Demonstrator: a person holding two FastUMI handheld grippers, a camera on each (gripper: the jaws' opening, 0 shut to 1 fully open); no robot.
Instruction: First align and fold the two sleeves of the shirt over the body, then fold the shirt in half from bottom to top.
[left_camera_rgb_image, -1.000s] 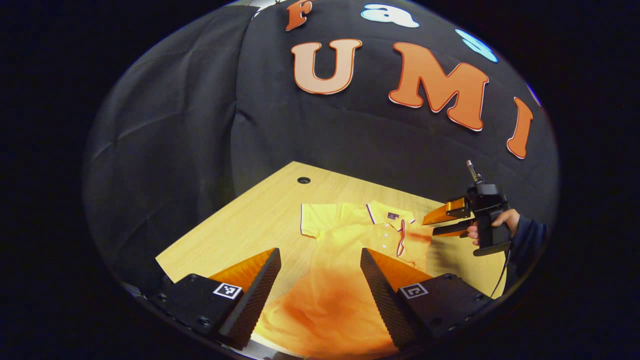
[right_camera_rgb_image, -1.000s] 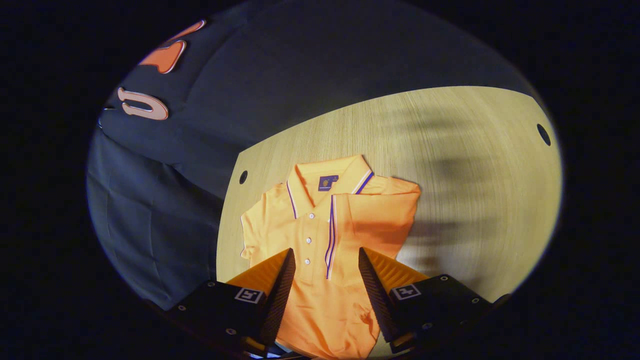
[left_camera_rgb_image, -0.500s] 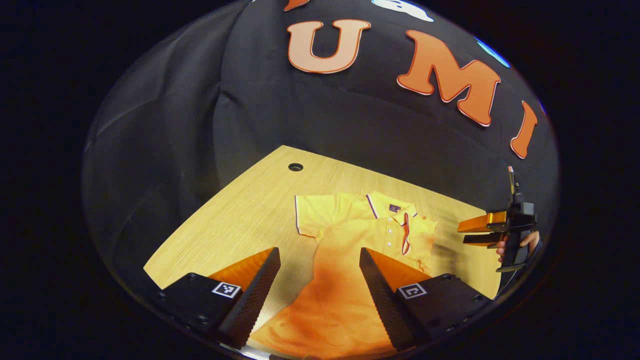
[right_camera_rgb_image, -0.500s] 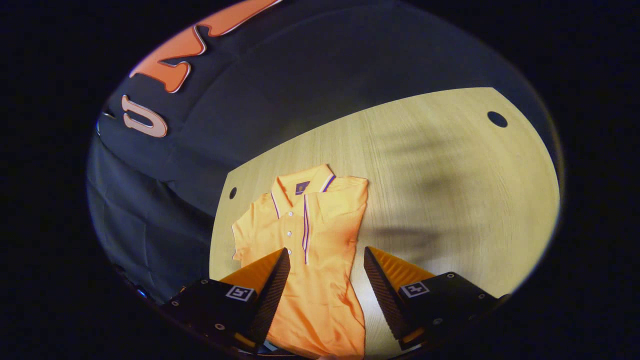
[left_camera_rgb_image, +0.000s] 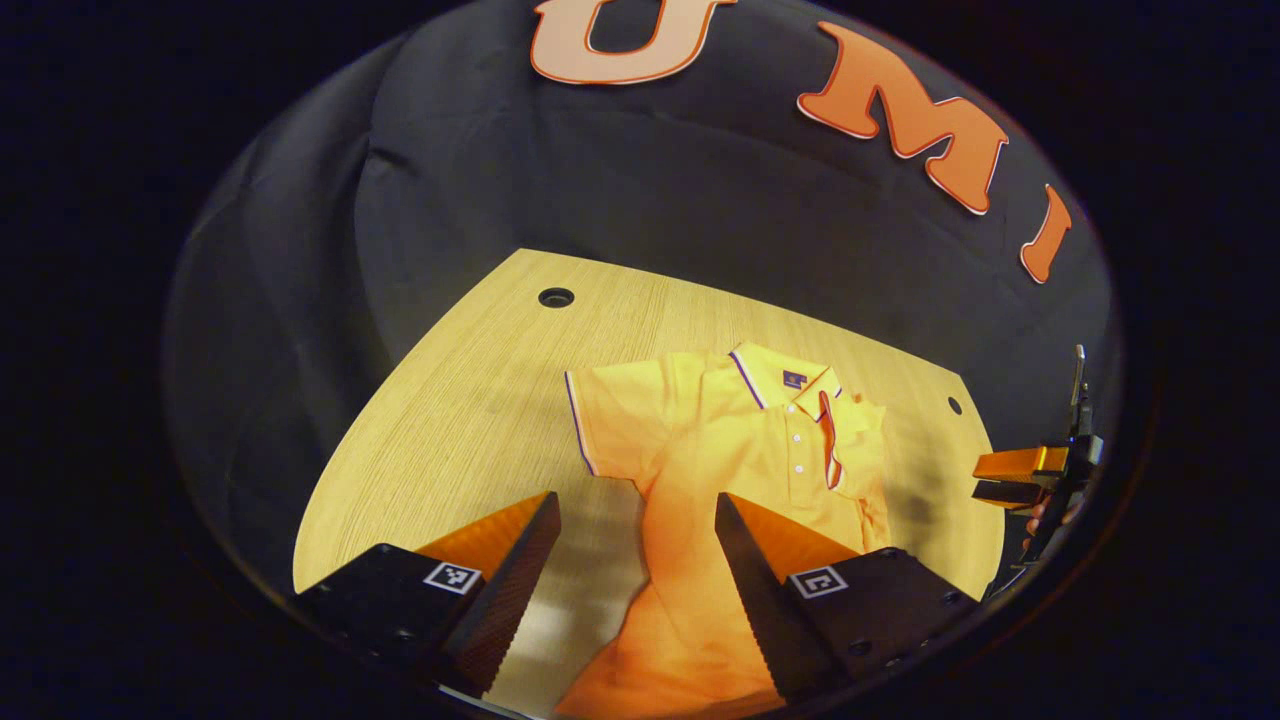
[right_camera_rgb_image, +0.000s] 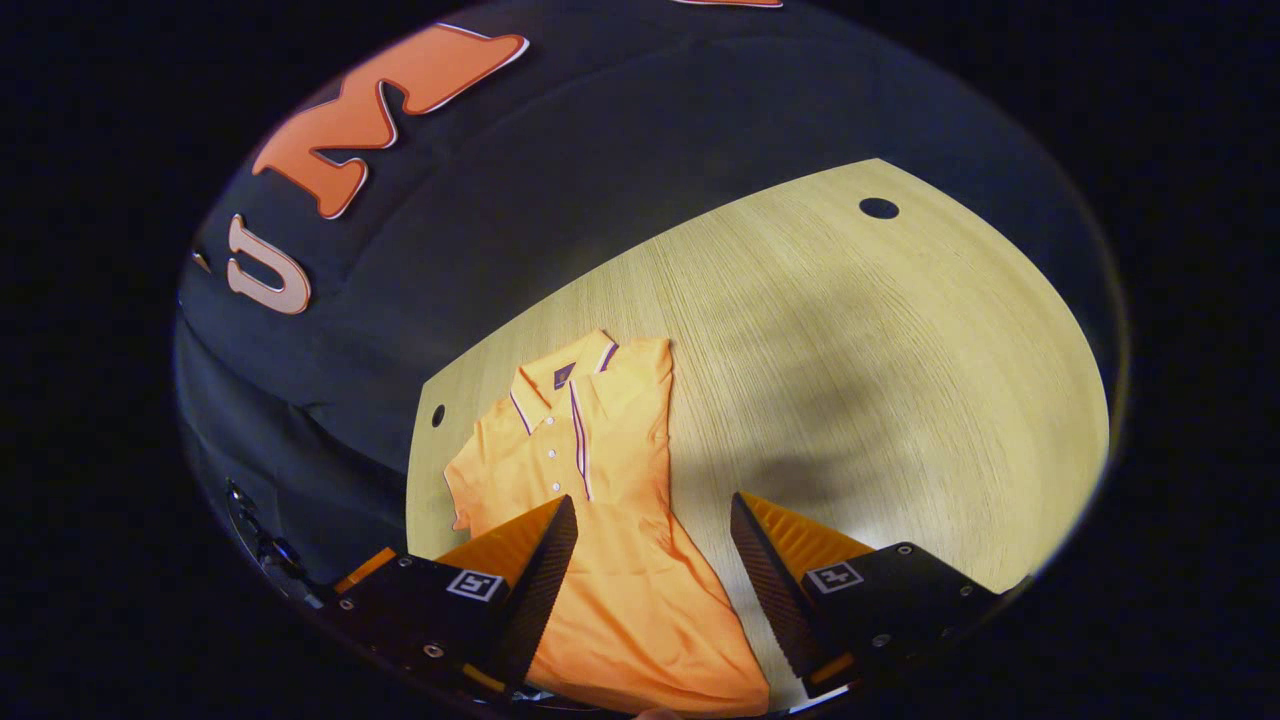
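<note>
Overhead, black cloth walls close in a pale wooden table (right_camera_rgb_image: 850, 340) with round cable holes (left_camera_rgb_image: 556, 297). Spread flat on it lies the orange polo shirt (right_camera_rgb_image: 590, 520), one sleeve folded over the body. Both the left gripper (left_camera_rgb_image: 637, 545) and the right gripper (right_camera_rgb_image: 653, 545) hover above it, fingers spread, holding nothing.

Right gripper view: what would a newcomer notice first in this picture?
The bright orange shirt catches the eye at once. It lies flat on the pale wooden table, collar toward the dark wall, with one sleeve already folded over the body. At the bottom, the right gripper hangs above its lower part, jaws open.
</note>
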